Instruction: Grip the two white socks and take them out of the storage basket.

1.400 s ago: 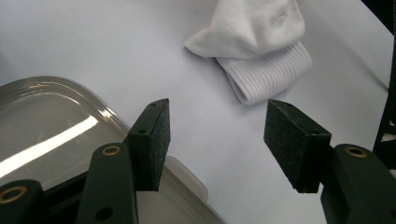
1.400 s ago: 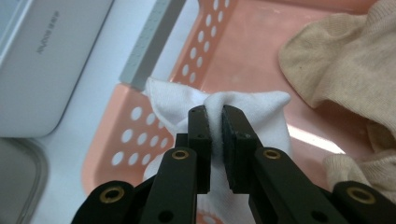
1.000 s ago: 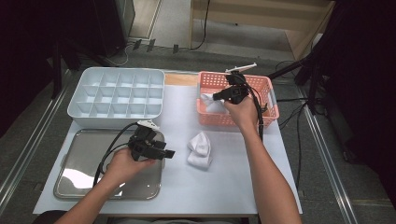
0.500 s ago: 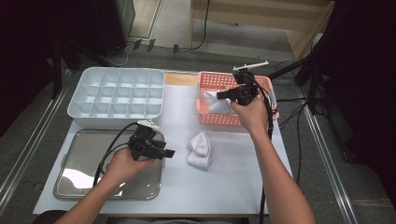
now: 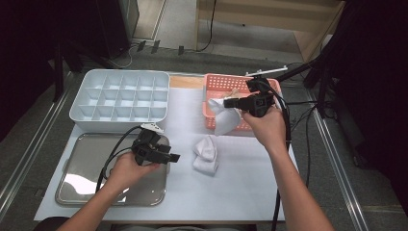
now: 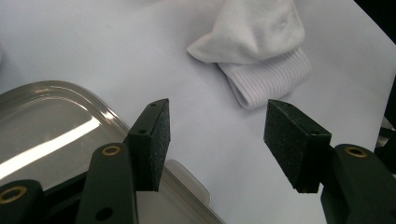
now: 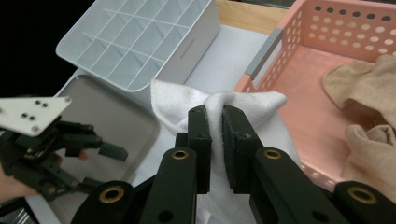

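right tool (image 7: 214,133) | pinches white sock (image 7: 177,105) | sock's lower end hidden

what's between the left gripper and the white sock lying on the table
Nothing: in the left gripper view, bare white table cover runs from the open left gripper to the folded white sock. The high view shows the same gap.

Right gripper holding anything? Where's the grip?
Right gripper pinches a white sock on a bunched fold at its top; the rest hangs below.
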Demonstrator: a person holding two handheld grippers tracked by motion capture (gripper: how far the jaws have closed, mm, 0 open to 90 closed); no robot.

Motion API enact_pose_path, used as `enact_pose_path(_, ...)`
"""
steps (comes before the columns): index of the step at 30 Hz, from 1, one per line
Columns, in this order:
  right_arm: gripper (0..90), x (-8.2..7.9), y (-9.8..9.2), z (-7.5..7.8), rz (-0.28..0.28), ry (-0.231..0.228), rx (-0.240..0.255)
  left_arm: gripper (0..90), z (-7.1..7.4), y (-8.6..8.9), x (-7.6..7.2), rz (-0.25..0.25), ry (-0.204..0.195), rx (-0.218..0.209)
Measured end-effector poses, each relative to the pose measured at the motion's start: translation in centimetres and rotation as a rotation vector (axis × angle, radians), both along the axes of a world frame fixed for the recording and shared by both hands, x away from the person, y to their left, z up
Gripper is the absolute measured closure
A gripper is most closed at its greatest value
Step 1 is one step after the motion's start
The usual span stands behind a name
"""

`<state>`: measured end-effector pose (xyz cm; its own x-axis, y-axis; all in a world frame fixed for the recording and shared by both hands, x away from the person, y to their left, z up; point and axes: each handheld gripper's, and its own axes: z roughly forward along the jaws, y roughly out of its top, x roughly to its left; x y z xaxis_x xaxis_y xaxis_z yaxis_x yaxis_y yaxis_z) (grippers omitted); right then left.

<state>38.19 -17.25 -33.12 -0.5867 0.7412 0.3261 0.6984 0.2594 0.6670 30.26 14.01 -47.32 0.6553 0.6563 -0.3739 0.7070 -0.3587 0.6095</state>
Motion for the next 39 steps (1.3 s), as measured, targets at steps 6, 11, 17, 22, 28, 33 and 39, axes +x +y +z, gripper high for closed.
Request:
enact_pose_path(6,83.4,-2.3,-0.3,-0.7,0.021,-0.01,-0.013,42.0,0.1,-0.1,0.0,0.002,-0.004,-0.004)
enact_pose_path(11,83.3,-3.5,-0.8,-2.5,0.019,0.0,-0.022,42.0,0.2,-0.2,-0.1,0.0,-0.011,-0.007)
enact_pose_path(17,83.2,-4.8,-1.4,-4.3,0.015,0.003,-0.035,42.1,0.5,-0.6,-0.1,-0.008,-0.019,-0.006)
enact_pose_path(22,83.1,-5.7,-1.7,-4.9,0.011,0.002,-0.044,42.1,0.9,-1.1,-0.1,-0.025,-0.022,0.006)
enact_pose_path(28,82.7,-6.7,-2.1,-5.9,0.012,0.002,-0.041,42.0,1.8,-2.0,0.2,-0.049,-0.029,0.009)
enact_pose_path(33,82.6,-6.9,-1.4,-7.3,0.031,0.023,-0.024,42.0,2.5,-2.6,0.8,-0.047,-0.036,-0.004)
enact_pose_path(39,82.4,-7.2,0.3,-9.6,0.074,0.012,-0.046,42.1,2.1,-2.4,1.2,-0.038,-0.042,-0.003)
